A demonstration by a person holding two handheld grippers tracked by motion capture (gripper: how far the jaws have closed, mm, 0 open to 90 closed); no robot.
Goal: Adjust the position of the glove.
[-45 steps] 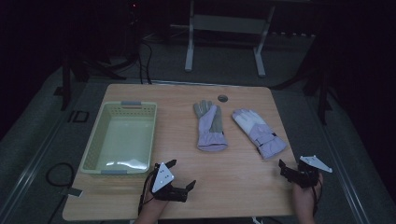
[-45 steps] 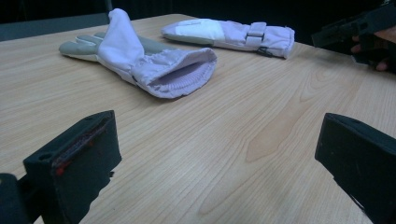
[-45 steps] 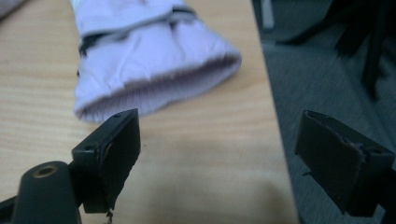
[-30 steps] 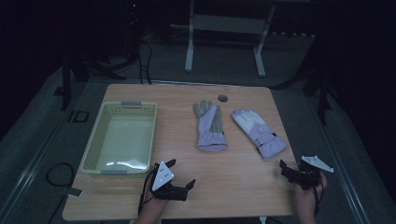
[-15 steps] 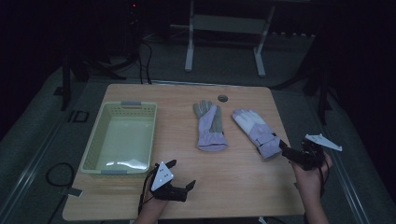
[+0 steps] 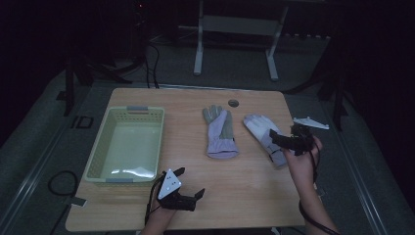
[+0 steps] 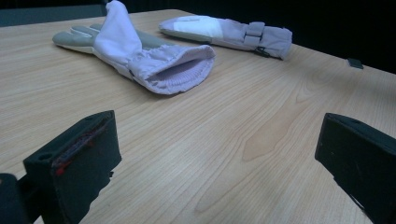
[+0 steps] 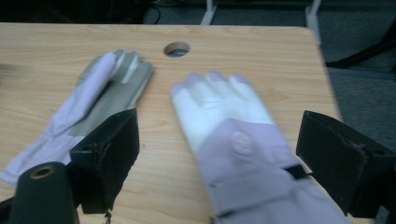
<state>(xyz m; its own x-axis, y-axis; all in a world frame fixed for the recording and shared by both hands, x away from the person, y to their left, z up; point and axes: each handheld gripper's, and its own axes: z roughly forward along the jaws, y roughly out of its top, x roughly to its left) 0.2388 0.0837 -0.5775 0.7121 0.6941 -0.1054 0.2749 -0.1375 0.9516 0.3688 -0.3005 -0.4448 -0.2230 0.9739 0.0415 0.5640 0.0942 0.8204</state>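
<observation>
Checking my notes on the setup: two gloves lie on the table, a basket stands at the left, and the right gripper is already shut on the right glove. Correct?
Not quite: the right gripper is open, its jaws wide apart over the right glove, as the right gripper view shows. The rest holds.

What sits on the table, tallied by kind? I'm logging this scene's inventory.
Gloves: 2, the left glove and the right glove
Baskets: 1, the pale green basket
Total: 3 things on the table
</observation>
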